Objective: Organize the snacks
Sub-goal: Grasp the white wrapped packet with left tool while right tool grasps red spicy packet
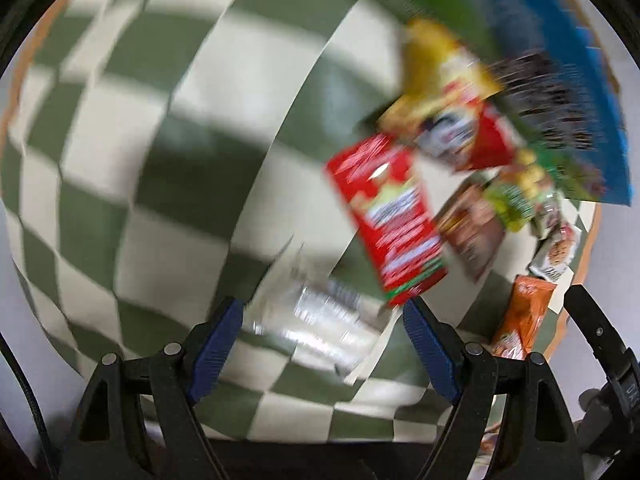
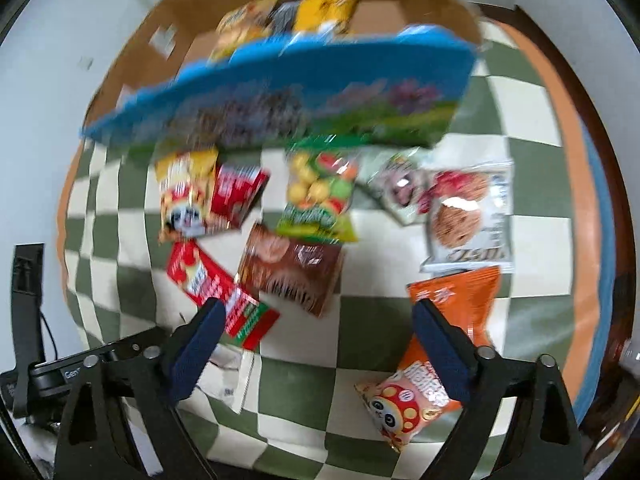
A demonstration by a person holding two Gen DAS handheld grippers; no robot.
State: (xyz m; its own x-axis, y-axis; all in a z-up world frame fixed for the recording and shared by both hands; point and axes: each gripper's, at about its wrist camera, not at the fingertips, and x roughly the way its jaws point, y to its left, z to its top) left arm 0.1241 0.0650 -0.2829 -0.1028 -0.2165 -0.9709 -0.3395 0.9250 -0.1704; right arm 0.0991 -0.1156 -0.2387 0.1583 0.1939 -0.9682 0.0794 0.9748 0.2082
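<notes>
Both grippers point steeply down at the green-checked cloth [image 2: 360, 336]. The left gripper [image 1: 324, 316] gapes empty over a clear wrapper [image 1: 320, 316], lower centre. The right gripper [image 2: 316, 320], jaws apart, holds nothing; an orange packet [image 2: 460, 304] lies lower right, a brown packet [image 2: 292, 268] at centre.

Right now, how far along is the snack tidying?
Barely started. A few packets already sit in the cardboard box. Nothing is in hand: the left gripper and right gripper are both open and empty. Left on the checked cloth: the red box, brown packet, orange bag, cookie packet and others.
</notes>
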